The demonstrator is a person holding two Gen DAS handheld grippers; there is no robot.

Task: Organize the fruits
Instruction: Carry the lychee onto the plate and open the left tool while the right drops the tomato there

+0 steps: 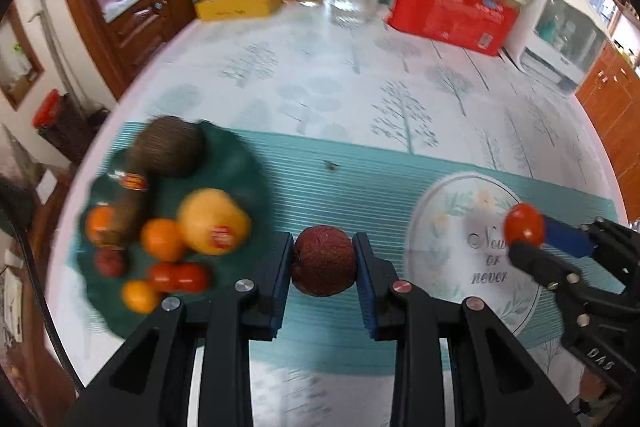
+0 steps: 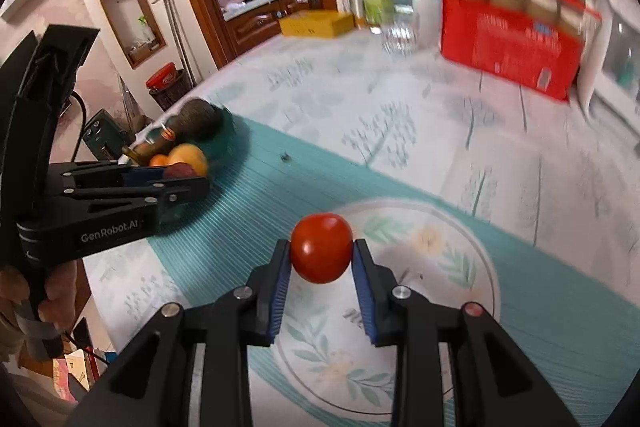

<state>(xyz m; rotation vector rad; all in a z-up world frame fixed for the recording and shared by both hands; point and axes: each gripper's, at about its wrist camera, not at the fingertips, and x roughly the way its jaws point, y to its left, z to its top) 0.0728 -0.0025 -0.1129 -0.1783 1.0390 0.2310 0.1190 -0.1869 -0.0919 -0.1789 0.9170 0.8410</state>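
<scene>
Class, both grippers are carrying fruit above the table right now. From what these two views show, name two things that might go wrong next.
1. The right gripper pinches the smooth round tomato only at its sides near the fingertips; it may slip out and roll.
2. The green plate is already crowded with oranges, tomatoes and a coconut; adding the dark red fruit held by the left gripper might knock one off.

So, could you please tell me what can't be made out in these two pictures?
- Left wrist view: motion blur smears the fruits on the dark green plate, so the small dark red one cannot be identified.
- Right wrist view: the left gripper hides most of that plate.
- Right wrist view: blur makes the red cardboard box's print unreadable.
- Both views: the white floral plate's lettering is partly covered.
</scene>
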